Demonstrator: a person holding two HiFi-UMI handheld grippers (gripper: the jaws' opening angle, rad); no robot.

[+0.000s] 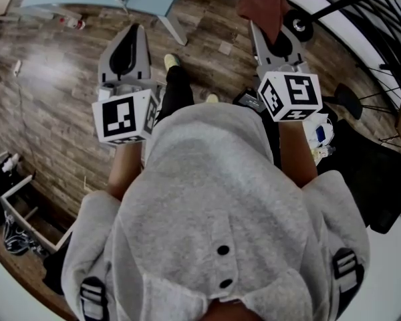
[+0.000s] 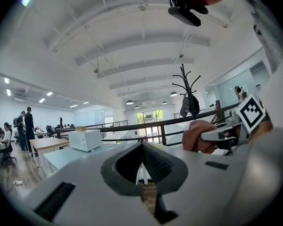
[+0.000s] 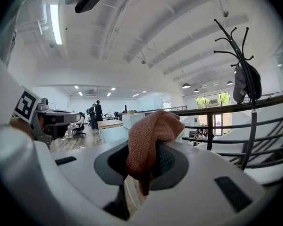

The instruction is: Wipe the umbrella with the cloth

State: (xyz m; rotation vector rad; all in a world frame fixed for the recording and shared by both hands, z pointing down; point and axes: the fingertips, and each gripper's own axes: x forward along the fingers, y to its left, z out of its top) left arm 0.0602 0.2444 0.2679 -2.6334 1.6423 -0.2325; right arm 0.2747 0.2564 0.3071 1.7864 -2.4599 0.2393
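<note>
cloth (image 3: 148,135) in right gripper (image 3: 144,168): rust-brown, nubby weave. right gripper body light grey, jaw pads black and ribbed. left gripper (image 2: 142,166) the same. marker cubes (image 1: 123,118): white with black square patterns. hoodie (image 1: 214,199) behind the grippers: grey, black buttons. floor (image 1: 53,92) under them: brown wood planks.
</note>
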